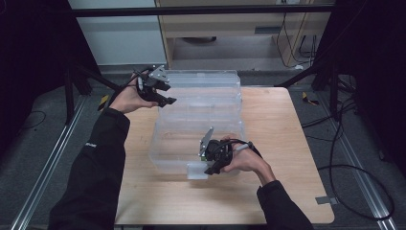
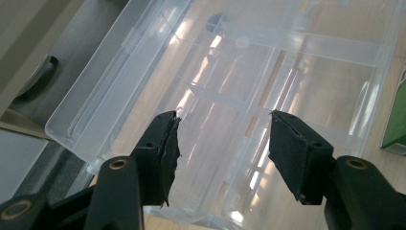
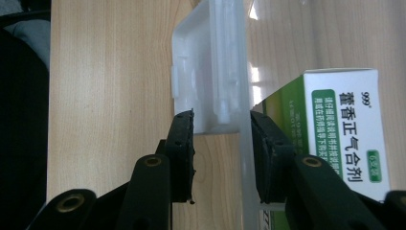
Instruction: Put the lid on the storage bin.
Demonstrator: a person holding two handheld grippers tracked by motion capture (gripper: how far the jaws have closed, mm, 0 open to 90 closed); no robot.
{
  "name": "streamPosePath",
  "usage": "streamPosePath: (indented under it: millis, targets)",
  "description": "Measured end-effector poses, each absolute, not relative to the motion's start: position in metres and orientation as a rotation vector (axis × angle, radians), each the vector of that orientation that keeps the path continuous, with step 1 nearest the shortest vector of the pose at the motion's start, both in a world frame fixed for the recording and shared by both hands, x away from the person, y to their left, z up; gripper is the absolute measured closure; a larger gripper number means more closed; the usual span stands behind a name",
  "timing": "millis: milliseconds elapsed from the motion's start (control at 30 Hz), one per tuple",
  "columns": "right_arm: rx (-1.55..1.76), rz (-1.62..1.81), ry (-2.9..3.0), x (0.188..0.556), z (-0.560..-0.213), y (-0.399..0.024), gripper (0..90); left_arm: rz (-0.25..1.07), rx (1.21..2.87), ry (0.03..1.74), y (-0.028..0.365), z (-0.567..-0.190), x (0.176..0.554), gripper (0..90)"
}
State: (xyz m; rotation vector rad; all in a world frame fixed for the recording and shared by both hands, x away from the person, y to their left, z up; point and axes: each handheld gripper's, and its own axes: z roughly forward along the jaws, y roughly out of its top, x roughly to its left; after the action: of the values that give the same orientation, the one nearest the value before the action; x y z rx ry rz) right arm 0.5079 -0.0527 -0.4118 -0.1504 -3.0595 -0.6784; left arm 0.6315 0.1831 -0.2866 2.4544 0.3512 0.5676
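A clear plastic storage box (image 1: pixel 191 143) stands on the wooden table with its lid (image 1: pixel 206 84) laid open toward the far side. My left gripper (image 1: pixel 163 93) hovers at the lid's far left corner, and its jaws stand wide apart over the lid (image 2: pixel 143 72) with nothing between them. My right gripper (image 1: pixel 210 165) is at the box's front wall. There its jaws straddle the white latch (image 3: pixel 206 81) and the clear wall (image 3: pixel 246 158), one pad on each side. A green and white medicine carton (image 3: pixel 344 129) lies just behind that wall.
The box takes up the middle of the table (image 1: pixel 287 143), with bare wood to its right and in front. A green carton edge (image 2: pixel 395 129) shows beside the lid. Cables (image 1: pixel 354 182) and metal rails (image 1: pixel 48 158) lie on the floor around the table.
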Motion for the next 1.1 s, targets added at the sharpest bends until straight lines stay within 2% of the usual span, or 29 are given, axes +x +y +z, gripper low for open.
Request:
streamPosePath:
  millis: [333,833,1100]
  targets:
    - [-0.148,-0.676,-3.057,0.508,-0.412,-0.053,64.1,0.558,2.549,0.237,0.167,-0.297,0.641,45.2]
    - [-0.151,-0.676,-3.059,0.508,-0.412,-0.053,64.1,0.543,2.604,0.199,0.159,-0.308,0.648,52.7]
    - [-0.150,-0.676,-3.059,0.508,-0.412,-0.053,64.1,0.536,2.613,0.192,0.157,-0.312,0.652,60.4]
